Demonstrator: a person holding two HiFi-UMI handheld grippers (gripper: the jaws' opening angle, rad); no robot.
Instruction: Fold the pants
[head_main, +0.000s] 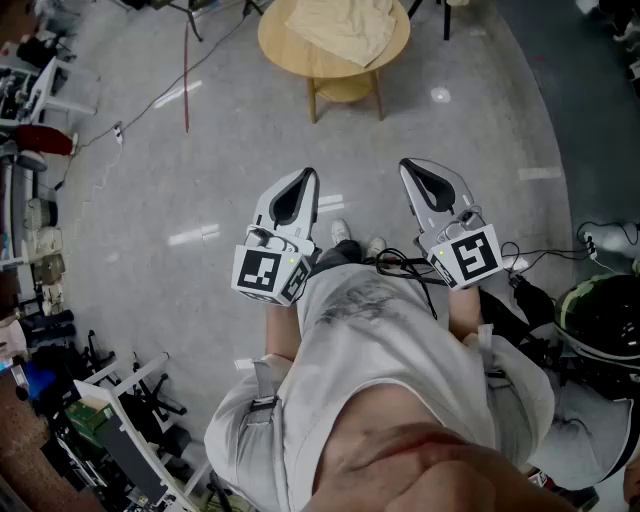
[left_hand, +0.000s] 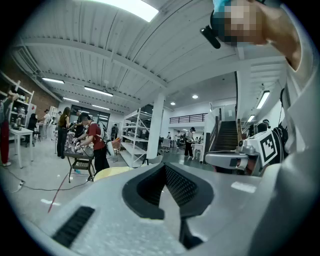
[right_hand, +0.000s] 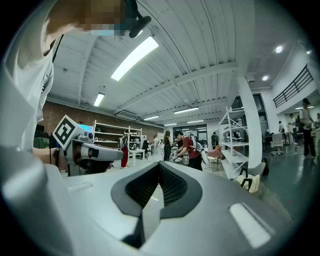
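Folding appears not yet started: the crumpled beige fabric pants (head_main: 350, 28) lie on the round light-wood bench (head_main: 288, 52) at upper centre of the head view, well apart from the left gripper (head_main: 303, 181) and right gripper (head_main: 412, 169), both with jaws together and empty.

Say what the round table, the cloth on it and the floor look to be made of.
Round table: likely light wood, matte; pale tan top and legs.
Beige cloth: soft fabric, crumpled in folds.
Floor: probably polished concrete or resin; grey, with glossy lamp reflections.
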